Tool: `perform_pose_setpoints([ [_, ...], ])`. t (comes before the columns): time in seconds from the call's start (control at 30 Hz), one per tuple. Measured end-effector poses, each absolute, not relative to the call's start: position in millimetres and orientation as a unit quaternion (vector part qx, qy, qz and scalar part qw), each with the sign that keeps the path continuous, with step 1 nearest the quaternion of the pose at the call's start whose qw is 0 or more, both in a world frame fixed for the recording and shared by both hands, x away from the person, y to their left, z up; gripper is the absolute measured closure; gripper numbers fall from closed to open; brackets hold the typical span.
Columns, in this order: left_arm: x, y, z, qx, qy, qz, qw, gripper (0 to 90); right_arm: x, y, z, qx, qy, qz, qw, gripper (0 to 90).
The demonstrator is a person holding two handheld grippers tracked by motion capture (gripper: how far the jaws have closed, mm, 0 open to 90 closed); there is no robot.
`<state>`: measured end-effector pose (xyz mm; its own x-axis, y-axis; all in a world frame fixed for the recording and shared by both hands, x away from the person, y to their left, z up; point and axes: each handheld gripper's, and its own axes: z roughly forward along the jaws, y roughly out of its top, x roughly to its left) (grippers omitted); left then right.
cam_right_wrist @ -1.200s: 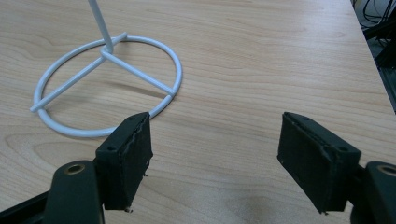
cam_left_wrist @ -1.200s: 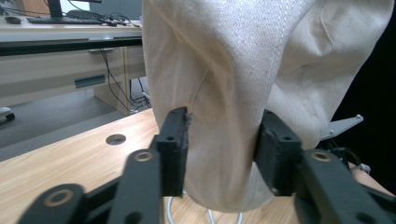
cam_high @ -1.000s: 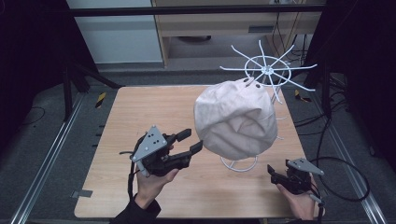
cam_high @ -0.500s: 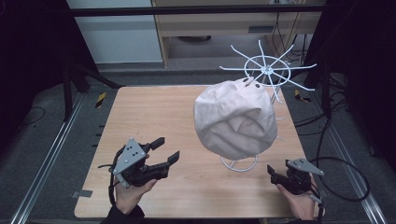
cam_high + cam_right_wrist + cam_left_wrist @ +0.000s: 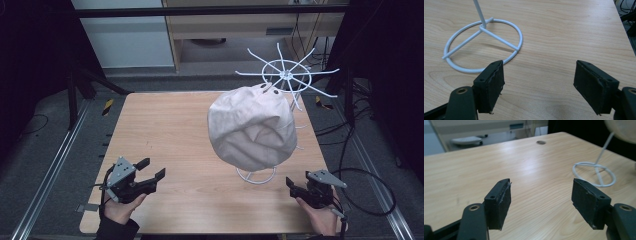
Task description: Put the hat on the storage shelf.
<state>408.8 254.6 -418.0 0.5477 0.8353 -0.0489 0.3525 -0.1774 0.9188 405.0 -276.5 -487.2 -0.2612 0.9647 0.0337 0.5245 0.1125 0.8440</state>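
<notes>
A cream fabric hat (image 5: 252, 127) sits on a white wire stand whose ring base (image 5: 256, 176) rests on the wooden table (image 5: 165, 125). My left gripper (image 5: 154, 168) is low over the table's front left, well apart from the hat. Its jaws have just been opening and nothing is between them. In the left gripper view it (image 5: 541, 200) is open over bare wood, with the stand's pole (image 5: 605, 145) far right. My right gripper (image 5: 291, 186) stands open at the front right. In its own view it (image 5: 539, 82) faces the ring base (image 5: 499, 38).
A second white wire stand with a bare spoked top (image 5: 286, 76) rises behind the hat at the table's back right. Cables lie on the floor to the right of the table. A metal rail (image 5: 55, 165) runs along the left side.
My left gripper has moved left and down, away from the hat toward the front left of the table, and its jaws stand wider. The right gripper has kept still.
</notes>
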Motion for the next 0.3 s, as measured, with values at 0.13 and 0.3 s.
perform_pose_setpoints([
  [0.13, 414.9, 267.1, -431.8, 0.724, 0.432, 0.238, 0.482, 31.5, 404.6, -276.1, -487.2, 0.539, 0.691, 0.393, 0.279, 24.2],
  [0.3, 415.1, 275.4, -443.6, 0.725, 0.447, 0.244, 0.463, 31.2, 404.4, -276.8, -487.2, 0.539, 0.69, 0.394, 0.279, 24.1],
])
